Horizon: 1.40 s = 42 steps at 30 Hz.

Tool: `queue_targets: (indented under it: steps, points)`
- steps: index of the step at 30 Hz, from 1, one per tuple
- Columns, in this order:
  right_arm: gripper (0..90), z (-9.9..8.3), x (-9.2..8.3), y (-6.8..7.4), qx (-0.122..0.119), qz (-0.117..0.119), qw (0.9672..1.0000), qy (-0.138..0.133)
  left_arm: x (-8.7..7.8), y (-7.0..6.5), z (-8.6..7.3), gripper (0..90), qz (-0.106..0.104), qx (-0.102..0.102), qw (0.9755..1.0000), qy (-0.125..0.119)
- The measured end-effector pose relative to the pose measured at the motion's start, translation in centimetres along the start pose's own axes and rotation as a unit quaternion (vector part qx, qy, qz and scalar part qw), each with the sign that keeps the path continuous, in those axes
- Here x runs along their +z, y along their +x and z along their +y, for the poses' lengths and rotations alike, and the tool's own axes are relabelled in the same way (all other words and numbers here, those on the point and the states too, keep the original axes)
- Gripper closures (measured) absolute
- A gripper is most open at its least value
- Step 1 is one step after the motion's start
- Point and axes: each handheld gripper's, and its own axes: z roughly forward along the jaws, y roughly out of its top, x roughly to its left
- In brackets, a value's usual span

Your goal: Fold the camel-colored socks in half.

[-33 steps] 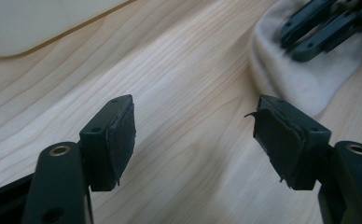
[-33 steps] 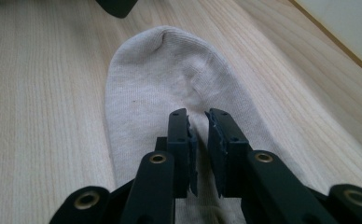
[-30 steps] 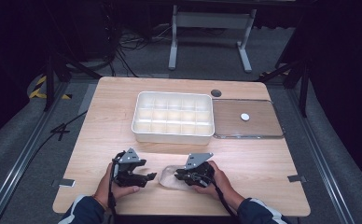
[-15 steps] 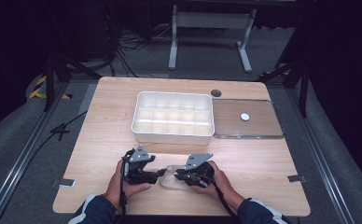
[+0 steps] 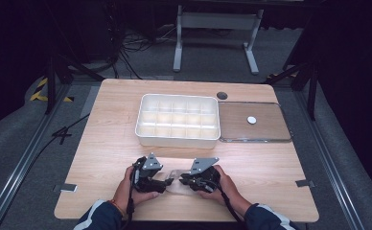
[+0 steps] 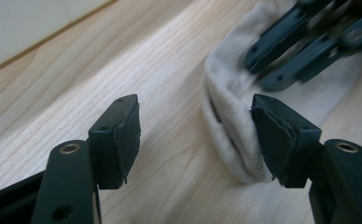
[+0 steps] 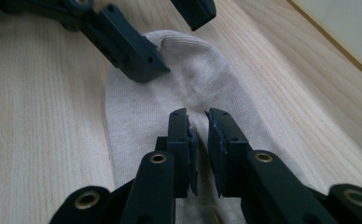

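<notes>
Lying flat on the near part of the pale wooden table (image 5: pixel 107 139), a cream ribbed cotton sock (image 7: pixel 146 121) stretches between the two hands. The right gripper (image 7: pixel 198 140) has its jaws nearly closed, pinching a fold of the cloth. The left gripper (image 6: pixel 193 135) stands well open, one pad beside the sock's rounded end, the other over bare wood, holding nothing. Farther off sits a white plastic compartment tray (image 5: pixel 148 136).

Both forearms reach in over the tabletop's near edge; the left gripper (image 5: pixel 167 182) gapes wide, the right gripper (image 7: pixel 198 122) is nearly closed, tips facing.
</notes>
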Motion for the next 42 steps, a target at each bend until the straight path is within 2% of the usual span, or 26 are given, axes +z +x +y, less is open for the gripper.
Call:
queue_targets:
  steps: [1, 3, 6, 8, 9, 13, 17, 18, 21, 26, 29, 30, 31, 32, 36, 38, 42]
  points:
    - [79.4, 0.0, 0.0, 0.0, 0.000, 0.001, 1.0000, 0.000, 0.1, -0.1, 0.0, 34.8, 0.000, -0.003, 1.0000, 0.006]
    - [79.3, 0.0, 0.0, 0.0, -0.001, 0.000, 1.0000, 0.000, 0.4, -0.2, -0.1, 35.0, 0.008, 0.006, 0.9998, 0.017]
    - [77.4, 0.0, 0.0, 0.0, -0.001, 0.000, 1.0000, -0.001, 0.5, -0.2, -0.1, 35.3, 0.009, 0.009, 0.9998, 0.014]
    - [71.5, 0.0, -0.2, 0.1, -0.005, -0.009, 0.9999, 0.003, 0.4, -0.3, -0.1, 36.4, 0.011, 0.010, 0.9997, 0.019]
    - [67.1, 0.0, -0.4, 0.1, -0.011, -0.021, 0.9997, 0.009, 0.4, -0.3, -0.1, 37.3, 0.011, 0.010, 0.9997, 0.019]
    - [66.1, -0.3, -1.2, -0.2, -0.006, -0.030, 0.9993, 0.022, 0.4, -0.6, 0.0, 40.1, 0.013, 0.008, 0.9997, 0.020]
    - [66.0, -0.8, -1.4, -0.4, 0.002, -0.026, 0.9995, 0.017, 0.4, -0.8, 0.2, 47.7, 0.007, 0.011, 0.9997, 0.022]
    - [66.0, -0.7, -1.3, -0.4, -0.003, -0.028, 0.9994, 0.019, 0.4, -0.8, 0.3, 55.1, 0.000, 0.013, 0.9997, 0.023]
    - [66.0, -0.8, -1.3, -0.6, -0.002, -0.022, 0.9996, 0.016, 0.4, -0.5, 0.4, 63.6, -0.014, 0.005, 0.9996, 0.025]
    - [66.0, -0.7, -1.2, -0.7, -0.001, -0.022, 0.9996, 0.018, 0.6, -0.2, 0.3, 78.2, -0.040, -0.002, 0.9991, 0.017]
    - [66.1, -0.6, -1.2, -0.7, 0.000, -0.020, 0.9996, 0.020, 0.5, -0.3, 0.3, 80.3, -0.042, -0.002, 0.9990, 0.018]
    - [66.1, -0.5, -1.2, -0.7, -0.001, -0.020, 0.9995, 0.023, 0.5, -0.5, 0.4, 82.5, -0.037, 0.006, 0.9992, 0.015]
    - [66.0, -0.5, -1.2, -0.7, -0.003, -0.022, 0.9995, 0.023, 0.4, -0.7, 0.4, 83.0, -0.036, 0.005, 0.9992, 0.016]
    - [66.1, -0.5, -1.2, -0.7, -0.003, -0.022, 0.9995, 0.023, 0.4, -0.7, 0.4, 83.3, -0.034, 0.014, 0.9992, 0.014]
    - [66.1, -0.3, -1.1, -0.7, 0.000, -0.024, 0.9994, 0.026, 0.1, -0.9, 0.5, 83.6, -0.038, 0.017, 0.9991, 0.003]
    - [66.1, -0.2, -0.9, -0.6, -0.001, -0.030, 0.9992, 0.027, -0.3, -1.0, 0.7, 83.6, -0.044, 0.015, 0.9988, -0.014]
    - [66.1, 0.0, -0.7, -0.7, -0.003, -0.030, 0.9993, 0.024, -0.6, -1.3, 1.0, 83.6, -0.050, 0.020, 0.9981, -0.028]
